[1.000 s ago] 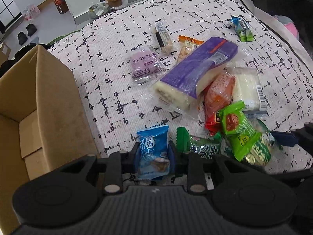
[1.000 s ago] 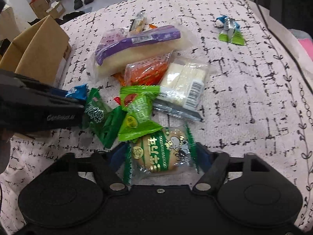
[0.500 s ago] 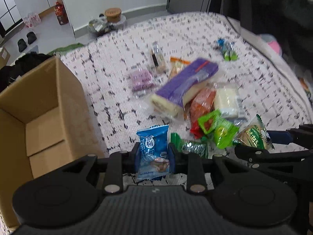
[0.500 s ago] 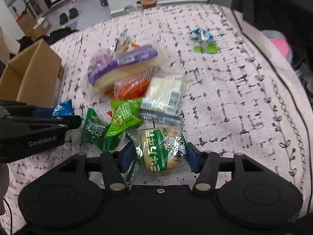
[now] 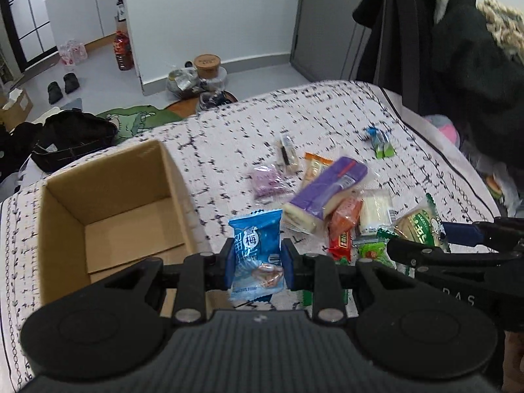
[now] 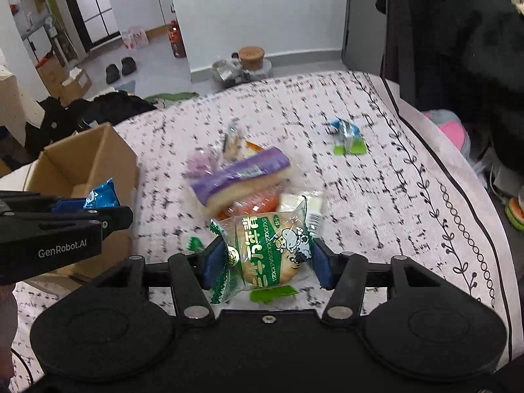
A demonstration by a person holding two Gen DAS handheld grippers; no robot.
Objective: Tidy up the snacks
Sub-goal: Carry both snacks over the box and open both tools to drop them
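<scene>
Gripping blue pkt [image 5: 256, 255] btwn L tongs [image 5: 256, 263], R tongs [image 6: 264, 258] clamping green biscuit pkt [image 6: 271, 252]

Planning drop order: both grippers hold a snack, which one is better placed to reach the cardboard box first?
Left. The left gripper, shut on the blue packet, sits beside the open cardboard box. The right gripper, holding the green-labelled bun, is farther off.

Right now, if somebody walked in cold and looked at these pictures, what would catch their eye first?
Probably the two packets held up off the bed: a blue plum-candy packet pinched in the left hand-held gripper, and a green-banded biscuit pack in the right hand-held gripper. Next, the open cardboard box at the left, with no snacks visible inside, and the pile of snacks around the purple-wrapped cake on the patterned bedspread.
</scene>
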